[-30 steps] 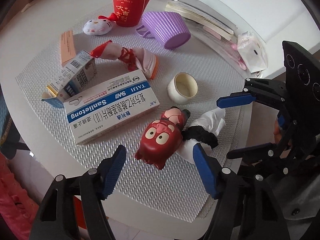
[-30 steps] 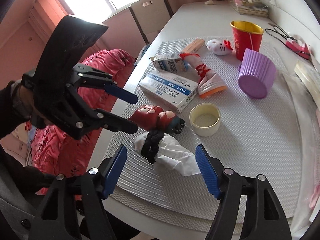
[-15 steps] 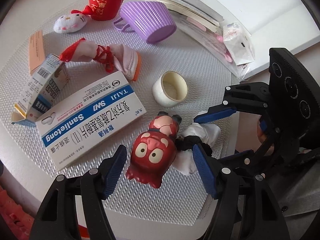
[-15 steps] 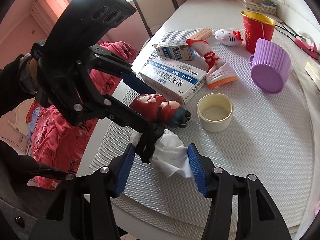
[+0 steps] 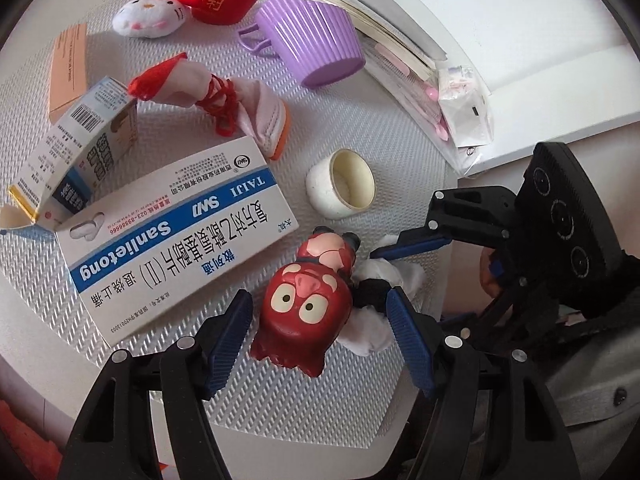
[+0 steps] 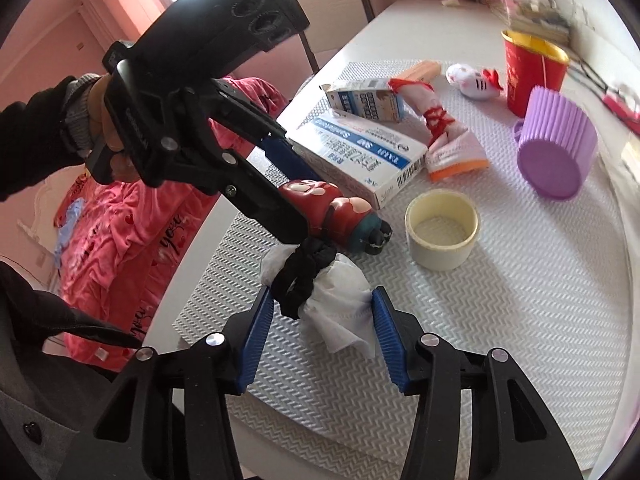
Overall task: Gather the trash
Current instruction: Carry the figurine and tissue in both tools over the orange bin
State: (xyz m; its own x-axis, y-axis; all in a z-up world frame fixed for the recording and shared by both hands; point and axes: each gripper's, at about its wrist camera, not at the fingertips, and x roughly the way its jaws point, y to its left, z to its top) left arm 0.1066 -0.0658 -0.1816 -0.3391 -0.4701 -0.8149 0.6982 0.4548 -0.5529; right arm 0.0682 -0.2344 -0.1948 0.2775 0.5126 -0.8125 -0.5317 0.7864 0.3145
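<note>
Sitting on the mat: a white tissue wad with a black hair band wrapped round it, near the table's front edge.
Right gripper: its two blue pads are on both sides of the tissue wad. One pad touches the paper; I cannot tell if they are squeezing it yet.
Left gripper: its fingers are wide apart, one on each side of the red pig toy. They do not touch it.
Red pig toy: lying on its side, touching the tissue wad.
Tape roll: standing just beside the pig toy's feet.
Medicine box: big, white and blue, lying flat next to the pig toy.
Small carton: open at one end, behind the medicine box.
Sock: white with red string, near the box.
Purple cup: tipped on its side, farther back.
Red bucket: standing upright behind the purple cup.
Kitty plush: beside the red bucket.
Mat: white and bumpy, under all of these things.
</note>
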